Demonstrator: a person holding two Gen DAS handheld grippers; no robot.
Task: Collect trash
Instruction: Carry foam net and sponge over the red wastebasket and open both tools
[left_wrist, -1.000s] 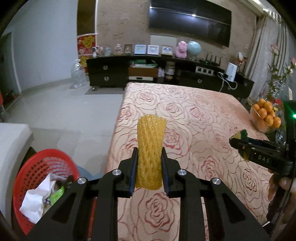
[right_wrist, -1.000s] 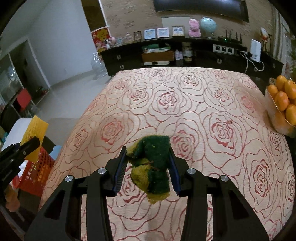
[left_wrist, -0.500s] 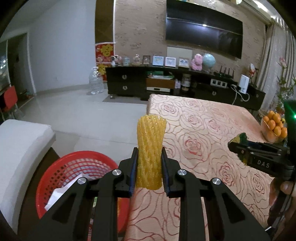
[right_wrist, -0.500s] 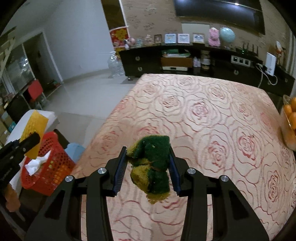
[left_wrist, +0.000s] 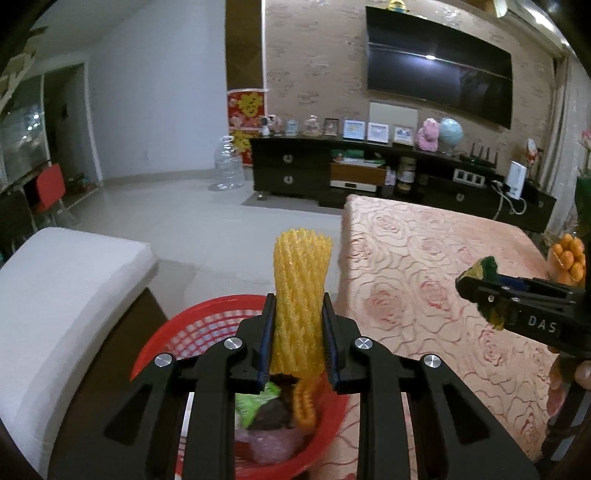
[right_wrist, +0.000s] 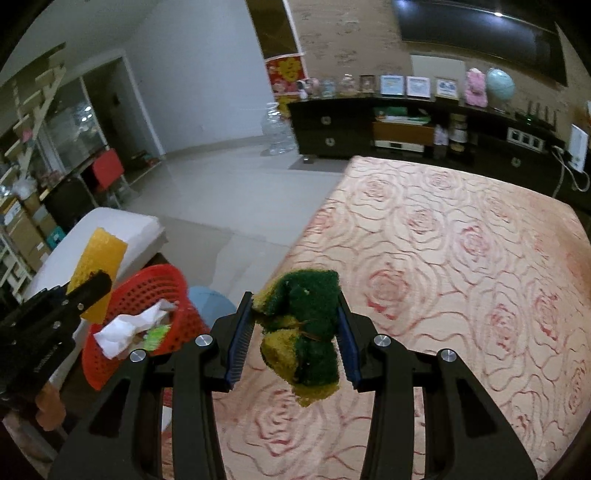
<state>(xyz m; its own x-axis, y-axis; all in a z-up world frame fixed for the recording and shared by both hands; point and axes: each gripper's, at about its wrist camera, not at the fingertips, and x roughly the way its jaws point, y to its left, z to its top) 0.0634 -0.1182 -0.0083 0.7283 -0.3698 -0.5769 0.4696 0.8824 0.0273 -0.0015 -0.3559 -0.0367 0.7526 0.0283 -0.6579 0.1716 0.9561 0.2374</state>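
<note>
The left gripper (left_wrist: 298, 338) squeezes yellow foam netting (left_wrist: 301, 291) above the red basket (left_wrist: 184, 332) (already holding trash). The right gripper (right_wrist: 295, 334) squeezes a green sponge (right_wrist: 303, 325) over the table (right_wrist: 461, 258). I think dropping comes next: let the netting go, then bring the sponge over.

The left tongs (left_wrist: 298, 332) angle downward, both pads pinched tight on what they carry. At their 3 o'clock, the right tongs (right_wrist: 295, 328) tilt down likewise, clamped around a load.

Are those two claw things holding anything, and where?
Left hand-held gripper pinches a yellow foam net near its lower end; right hand-held gripper squeezes a crumpled green-yellow sponge by its sides.
</note>
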